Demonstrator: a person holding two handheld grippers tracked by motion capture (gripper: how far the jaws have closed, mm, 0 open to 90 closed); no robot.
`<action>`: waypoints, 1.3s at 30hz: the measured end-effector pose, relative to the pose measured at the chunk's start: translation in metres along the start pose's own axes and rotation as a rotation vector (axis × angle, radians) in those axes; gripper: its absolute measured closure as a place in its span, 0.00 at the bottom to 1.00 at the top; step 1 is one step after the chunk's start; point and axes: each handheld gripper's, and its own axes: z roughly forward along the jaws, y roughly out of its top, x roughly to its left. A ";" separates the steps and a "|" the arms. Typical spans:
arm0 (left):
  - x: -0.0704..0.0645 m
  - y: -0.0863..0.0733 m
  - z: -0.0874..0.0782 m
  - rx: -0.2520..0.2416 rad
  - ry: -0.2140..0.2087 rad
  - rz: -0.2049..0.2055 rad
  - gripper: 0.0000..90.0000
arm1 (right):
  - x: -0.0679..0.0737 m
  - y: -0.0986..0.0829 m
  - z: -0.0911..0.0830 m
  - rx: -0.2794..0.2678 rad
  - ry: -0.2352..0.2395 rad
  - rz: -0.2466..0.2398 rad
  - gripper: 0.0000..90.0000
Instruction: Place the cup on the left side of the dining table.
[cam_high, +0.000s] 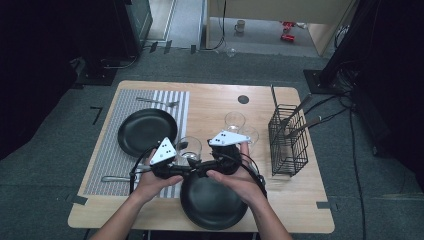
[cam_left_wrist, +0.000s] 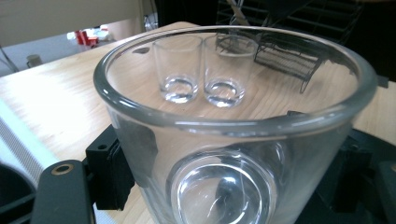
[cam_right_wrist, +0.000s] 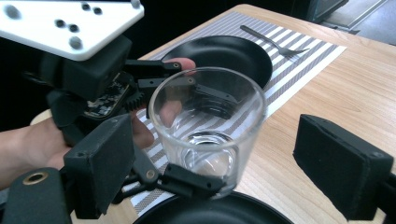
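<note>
Now left claw (cam_high: 186, 161) snug around glass (cam_high: 190, 148), right claw (cam_high: 200, 167) wide open

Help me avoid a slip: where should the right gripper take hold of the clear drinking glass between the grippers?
Grip the clear drinking glass across its straight side wall, level from the side: it stands upright, and the right gripper's jaws flank it.

A: In the left gripper view, the bottom edge cuts off the base of the glass (cam_left_wrist: 233, 140), so where the jaws meet it stays out of sight.

B: From above, both hands cover the near plate's (cam_high: 212, 202) far rim. The fork (cam_high: 159, 102) on the mat (cam_high: 100, 165) is too small to make out its prongs.

A: And the basket's (cam_high: 287, 140) utensils are just thin streaks.
</note>
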 end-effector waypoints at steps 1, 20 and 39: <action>0.001 -0.001 -0.001 0.004 0.001 -0.001 0.24 | 0.000 -0.001 -0.002 -0.006 0.001 0.000 0.13; 0.012 -0.026 -0.026 0.035 0.079 -0.066 0.24 | -0.015 -0.030 -0.031 -0.043 -0.069 0.040 0.13; 0.023 -0.047 -0.031 0.095 0.149 -0.114 0.24 | -0.037 -0.082 -0.051 -0.027 -0.156 0.113 0.13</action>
